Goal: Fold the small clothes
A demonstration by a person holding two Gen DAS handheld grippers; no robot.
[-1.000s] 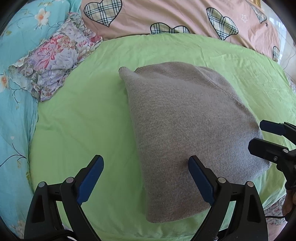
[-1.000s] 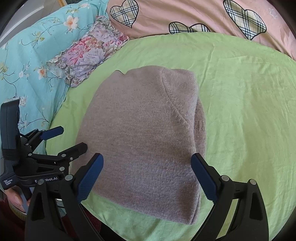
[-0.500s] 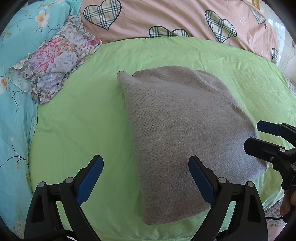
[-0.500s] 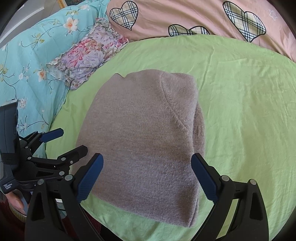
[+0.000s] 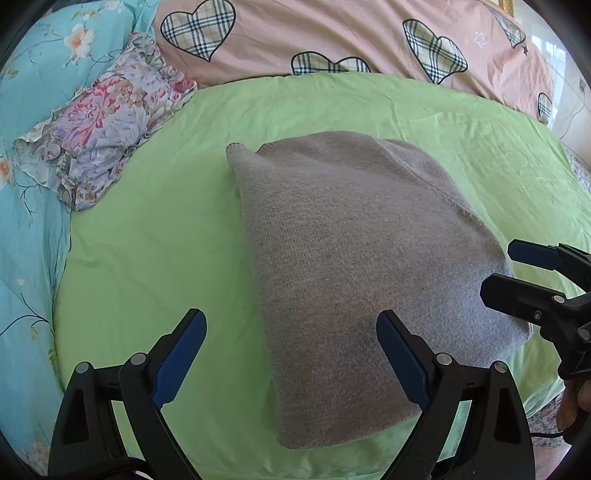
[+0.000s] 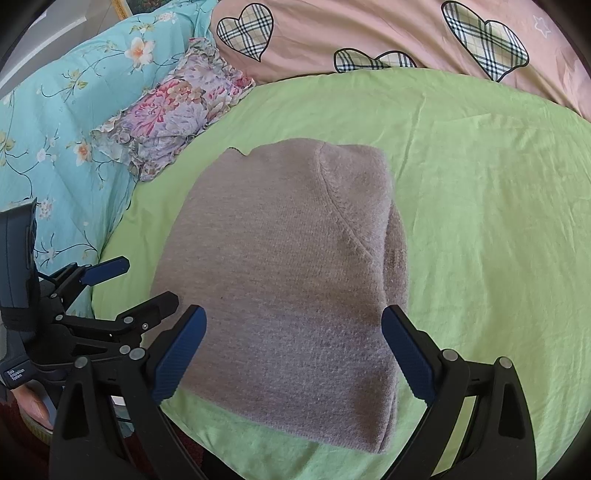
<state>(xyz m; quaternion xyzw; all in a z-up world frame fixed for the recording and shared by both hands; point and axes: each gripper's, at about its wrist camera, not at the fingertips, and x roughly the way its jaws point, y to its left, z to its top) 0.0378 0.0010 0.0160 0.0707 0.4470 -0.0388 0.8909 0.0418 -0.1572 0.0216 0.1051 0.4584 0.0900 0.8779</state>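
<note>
Bed surface is a wrinkled lime-green sheet (image 5: 155, 236), with a pink quilt with plaid hearts (image 5: 332, 33) along the far side and a turquoise floral quilt (image 6: 55, 110) to the left. Grey-beige knitted sweater (image 5: 351, 266) lies flat in the middle of the sheet, already folded into a compact rough rectangle: sleeve looks tucked across the top, its seam running diagonally over the upper layer in the right wrist view, and stacked layers show at the right edge. One small corner pokes out at the far left end. Left tool (image 5: 291, 354) is spread wide, holding nothing, hovering over the near left edge of the sweater; its right finger overlaps the knit in the picture, contact can't be told. Right tool (image 6: 293, 350) is likewise wide apart and empty, hanging above the near edge. Each tool shows up at the side of the other's view, both clear of the fabric. Small purple-pink floral ruffled garment (image 6: 173, 110) sits bunched at the far left where the sheet meets the turquoise quilt, well apart from the sweater, apparently unfolded. My read: sweater is mostly done, maybe one more halving fold or a tidy of that stray corner; floral piece is likely left to do.
</note>
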